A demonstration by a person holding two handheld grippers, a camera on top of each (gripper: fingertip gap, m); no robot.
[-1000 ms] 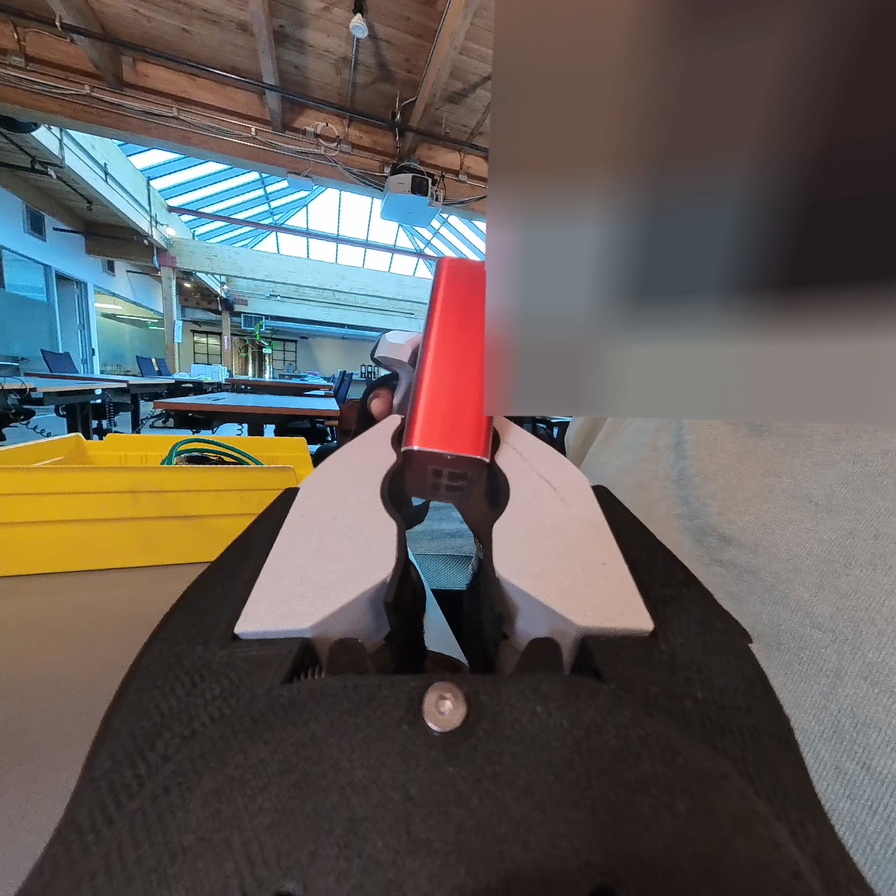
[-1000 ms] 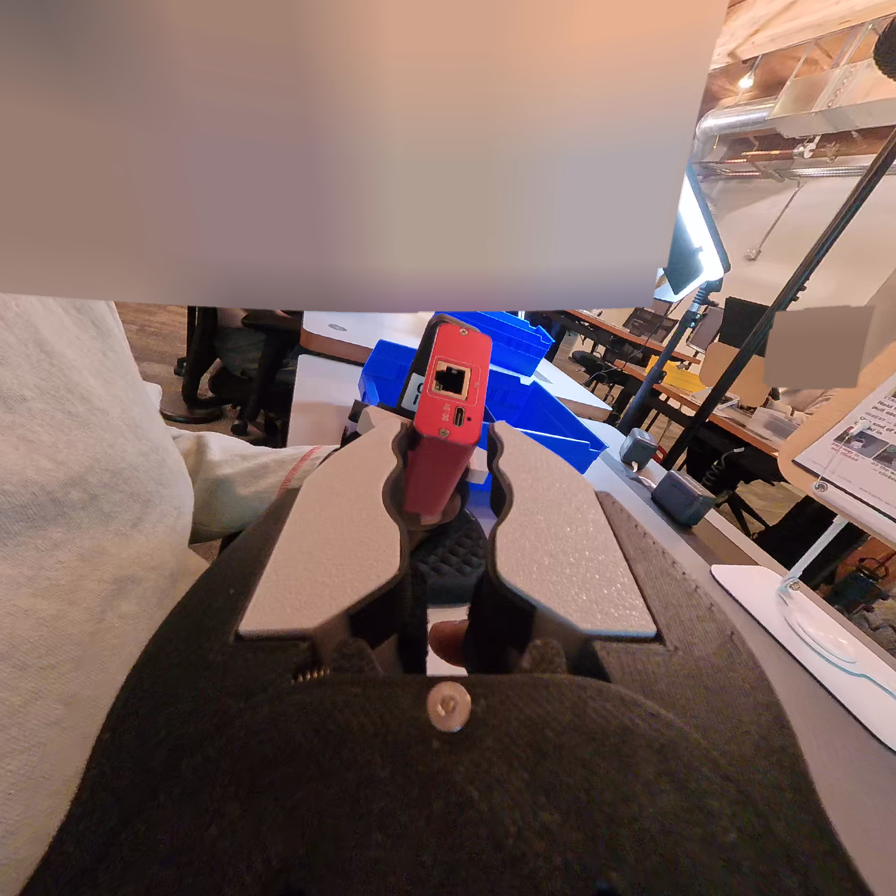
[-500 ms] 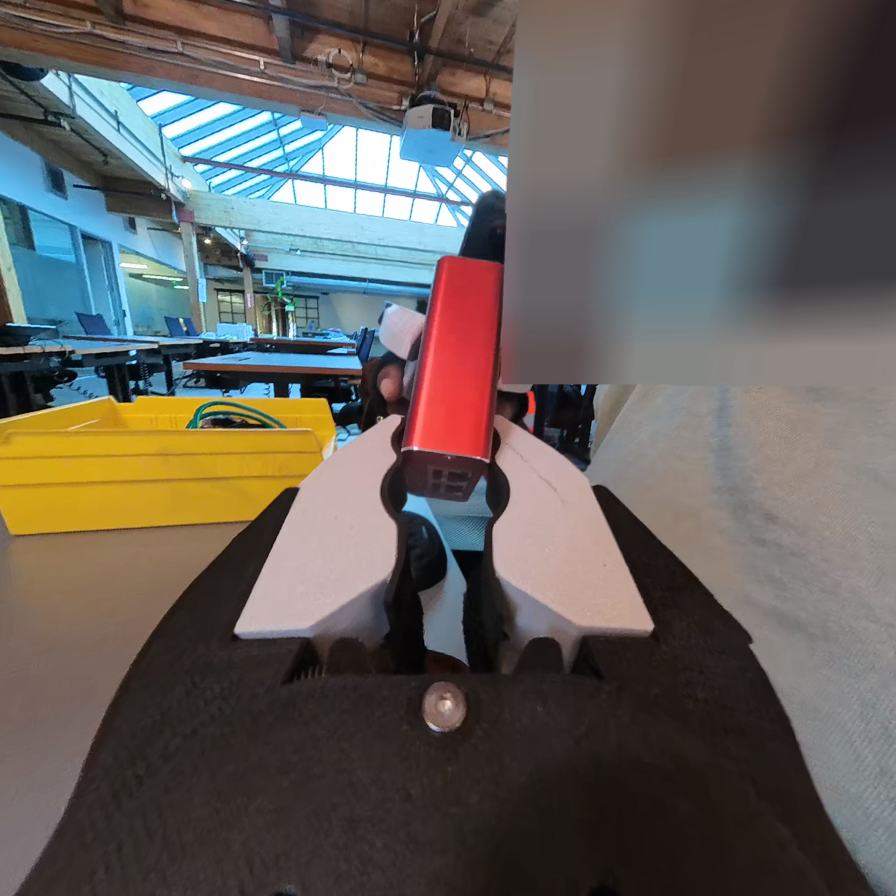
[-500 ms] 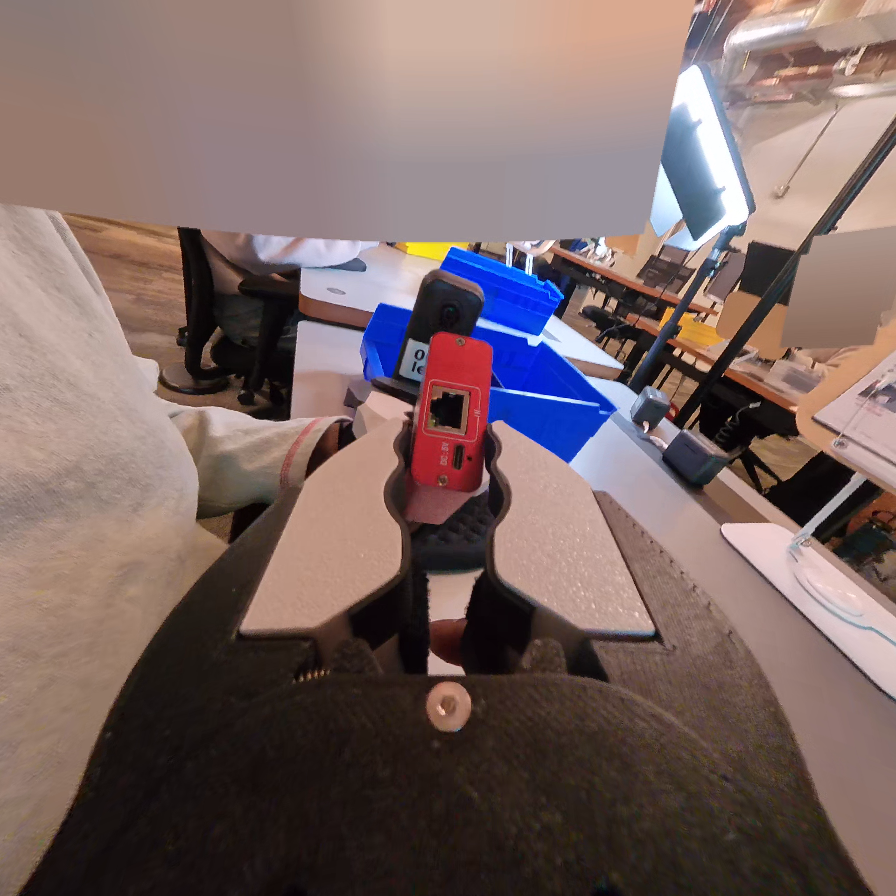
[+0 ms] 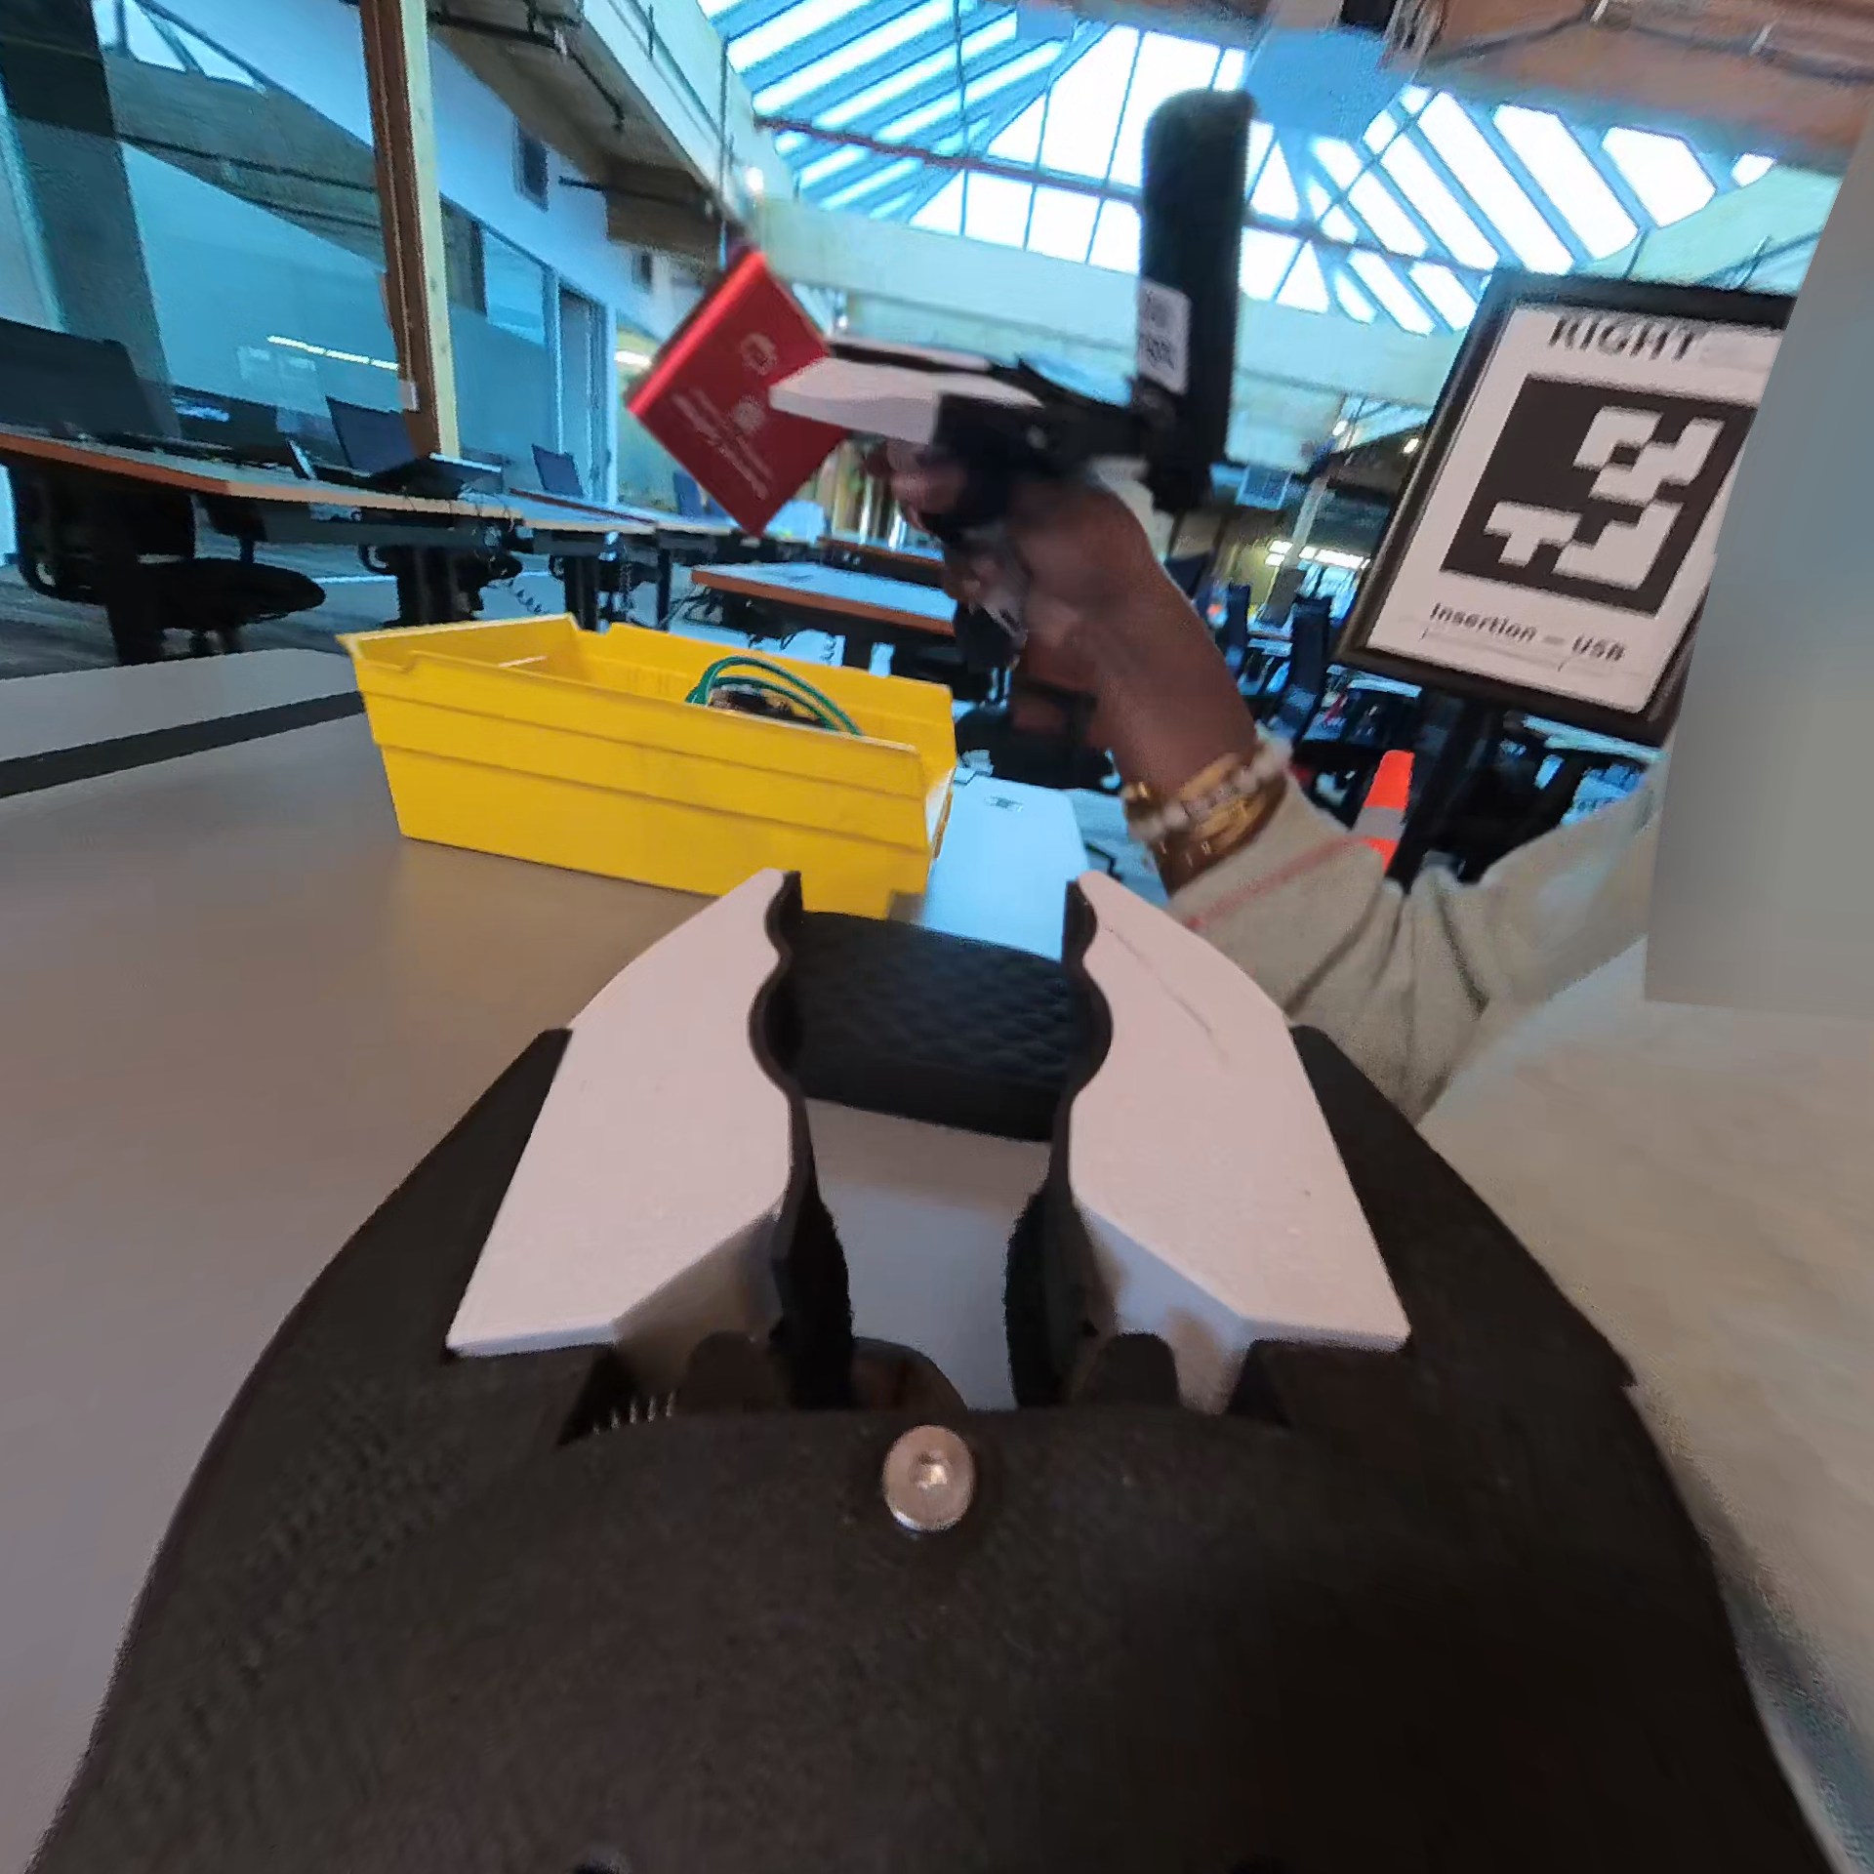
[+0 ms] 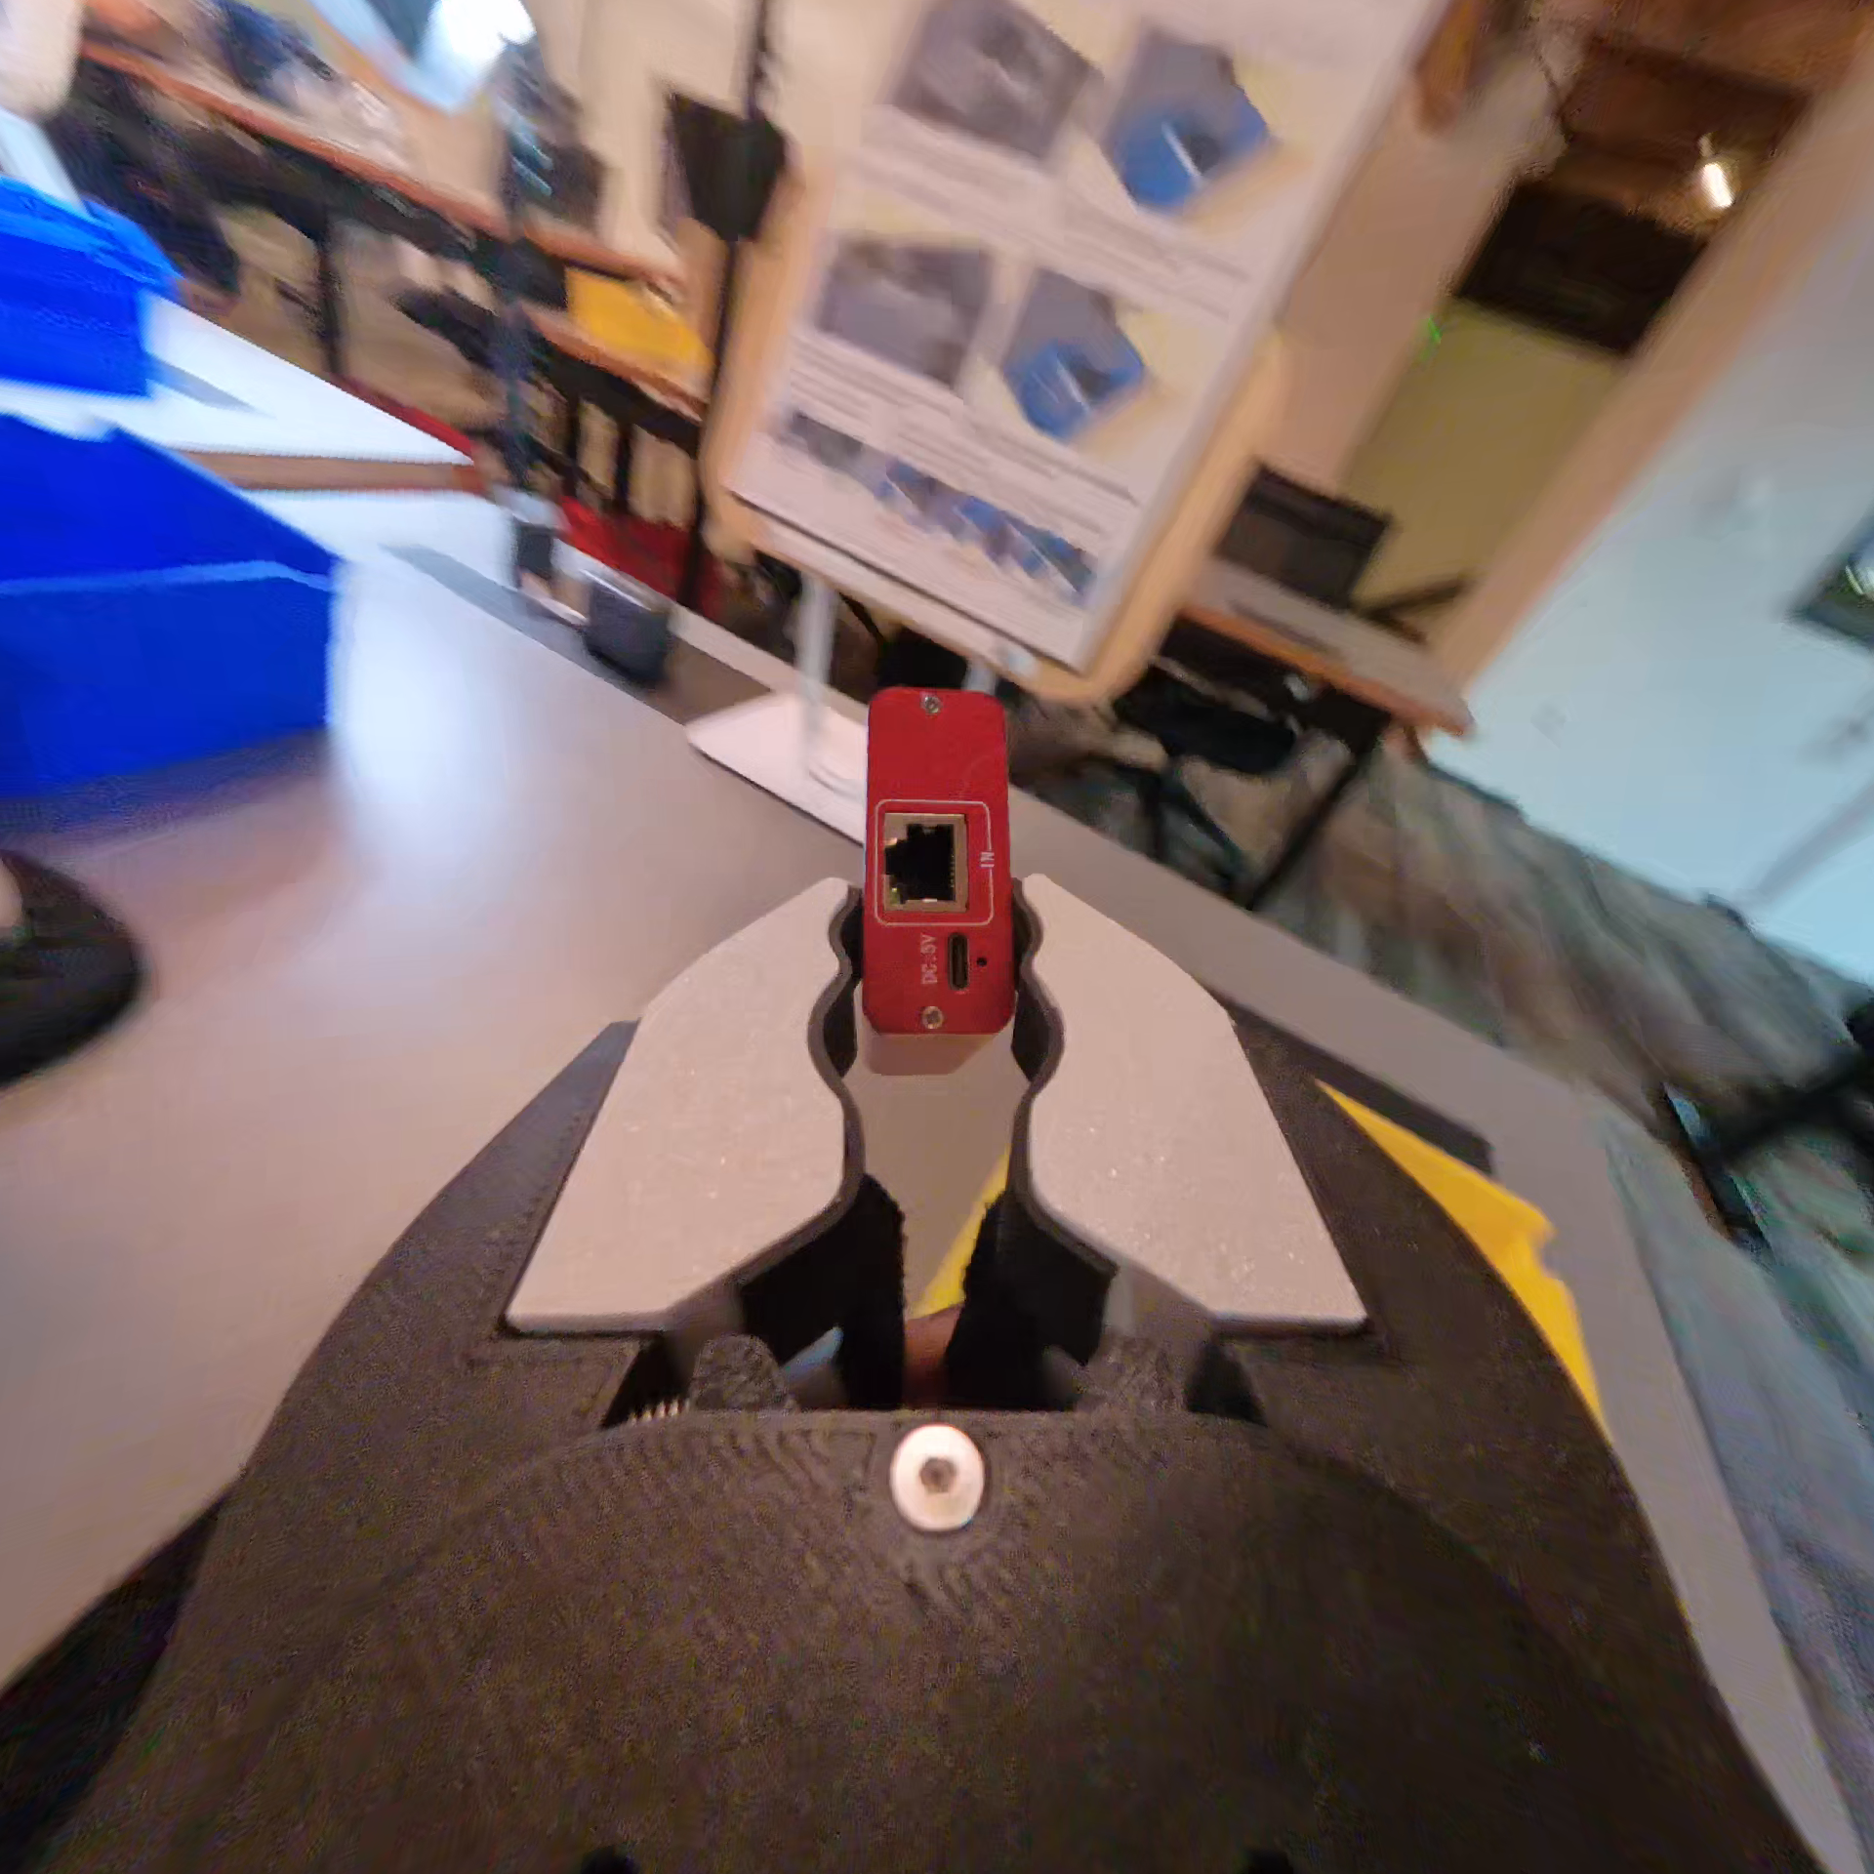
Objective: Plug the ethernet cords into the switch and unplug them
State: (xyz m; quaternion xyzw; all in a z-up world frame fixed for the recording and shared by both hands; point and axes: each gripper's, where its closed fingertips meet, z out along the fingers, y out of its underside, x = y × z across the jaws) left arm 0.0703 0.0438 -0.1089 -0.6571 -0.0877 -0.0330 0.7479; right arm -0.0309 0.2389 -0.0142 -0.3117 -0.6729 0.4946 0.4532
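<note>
Since 0.5 s ago the left gripper (image 5: 928,913) has let go of the red switch (image 6: 938,862): its jaws now stand wide with nothing between them, low over the grey table (image 5: 254,963). The right gripper (image 6: 933,918) alone clamps the switch, jaws pressed against its 2 long sides.

The right wrist view shows the switch end-on at 12 o'clock, upright, its ethernet port and a smaller port below facing the camera; the background is motion-blurred, with a blue bin (image 6: 152,629) at 9 o'clock.

The left wrist view shows what that one cannot: the right gripper from the side at 12 o'clock, raised well above the table in a person's hand (image 5: 1065,568), the switch tilted. A yellow bin (image 5: 649,781) holding green cords (image 5: 781,690) sits at 11 o'clock, and a marker sign (image 5: 1572,497) at 2 o'clock.
</note>
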